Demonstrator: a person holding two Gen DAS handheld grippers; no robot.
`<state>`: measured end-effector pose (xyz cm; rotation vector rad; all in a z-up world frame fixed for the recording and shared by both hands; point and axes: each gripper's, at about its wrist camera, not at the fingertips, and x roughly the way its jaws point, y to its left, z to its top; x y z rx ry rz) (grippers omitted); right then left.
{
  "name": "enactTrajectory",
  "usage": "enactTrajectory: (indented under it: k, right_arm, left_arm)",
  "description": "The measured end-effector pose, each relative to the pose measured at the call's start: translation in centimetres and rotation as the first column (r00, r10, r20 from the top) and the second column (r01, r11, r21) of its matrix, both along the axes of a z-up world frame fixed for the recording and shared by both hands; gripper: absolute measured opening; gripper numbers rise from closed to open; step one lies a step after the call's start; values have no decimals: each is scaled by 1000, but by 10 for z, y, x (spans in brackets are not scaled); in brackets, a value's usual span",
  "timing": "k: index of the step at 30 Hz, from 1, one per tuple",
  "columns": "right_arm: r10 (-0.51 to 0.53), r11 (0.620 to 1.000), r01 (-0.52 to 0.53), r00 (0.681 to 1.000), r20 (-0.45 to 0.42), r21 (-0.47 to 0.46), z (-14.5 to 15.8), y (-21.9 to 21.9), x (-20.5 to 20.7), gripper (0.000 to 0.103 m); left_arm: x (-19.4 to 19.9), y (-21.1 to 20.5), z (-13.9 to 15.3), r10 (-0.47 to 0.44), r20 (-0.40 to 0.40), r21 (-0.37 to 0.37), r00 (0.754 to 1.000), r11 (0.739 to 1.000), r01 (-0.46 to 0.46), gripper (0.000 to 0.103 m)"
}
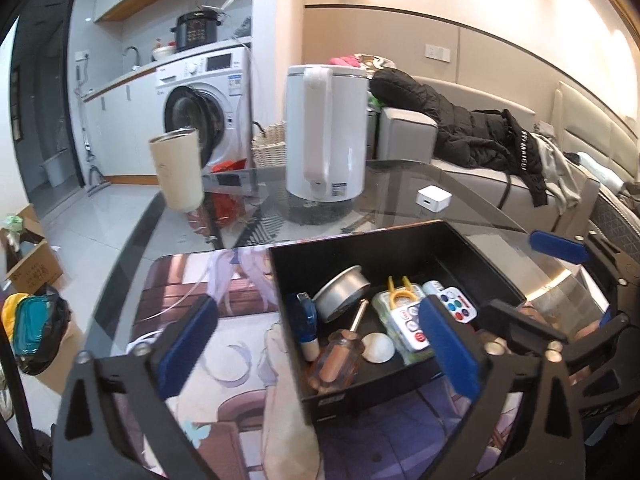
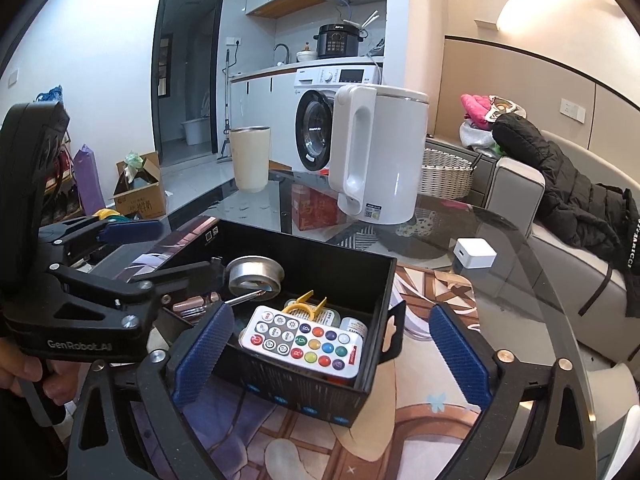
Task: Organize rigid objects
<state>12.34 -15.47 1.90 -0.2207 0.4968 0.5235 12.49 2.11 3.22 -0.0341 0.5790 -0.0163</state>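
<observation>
Your left gripper point(image 1: 320, 340) is spread wide, with nothing pinched between its blue pads point(image 1: 450, 344). Its right pad hangs over the near edge of the black box point(image 1: 400, 252), and its left pad hangs over the picture mat point(image 1: 224, 344). Your right gripper point(image 2: 332, 354) is spread wide too and holds nothing. The near end of the box sits between its two pads, but the pads do not press on it.

The box rests on the mat, on a glass table point(image 1: 460, 196). Inside it you can see a white remote point(image 2: 302, 342) with colored buttons lying at the right end. A yellow clip point(image 2: 306, 302) sits just behind the remote. A round metal tin point(image 2: 254, 274) leans at the far side. A screwdriver point(image 1: 340, 354) with a clear orange handle lies at the near left, and a small white shell point(image 1: 378, 347) is just beside it.

Far behind the box stands a white kettle point(image 1: 326, 136). A cream cup point(image 1: 176, 170) stands to the kettle's left. A small white cube point(image 1: 434, 200) sits on the glass to the right.
</observation>
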Motion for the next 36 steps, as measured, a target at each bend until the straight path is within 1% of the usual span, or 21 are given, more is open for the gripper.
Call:
enactTrajectory:
  k: [6,12,16,20,28,30,36]
  right_arm:
    - [12,1000,-12,1000,2,22,-1,-3,-8,102]
    - [34,999,-34,999,24,24,-7,1,-14,102]
    - [45,999,-45,999,13,29,-12,2,-14,102]
    - [39,999,-40,999,6,29,-15,-1,-12,102]
    - [28,998,-28,1000,0,56,-17,-10,-11,102]
    - [29,998,-29,1000,-2,61,-17,-11,-11,102]
    - [20,998,-19,1000,-12,60,-18,-12,-10,102]
  left_arm:
    - [-8,6,-5,49,-11,9,999,999,-48,103]
    - [-17,4,-7,56,22,2,998,998,-56,103]
    - [-21,-1,-7,77,46,38,996,996,-79,103]
    - [-24,-2,-9,93,60,46,994,994,-96,103]
    - [-30,1,-16,137,75,16,988,990,-139,103]
    - [-32,2,-17,137,82,1,987,990,-138,103]
    - [-30,3,-18,145,76,-7,987,989,-145,103]
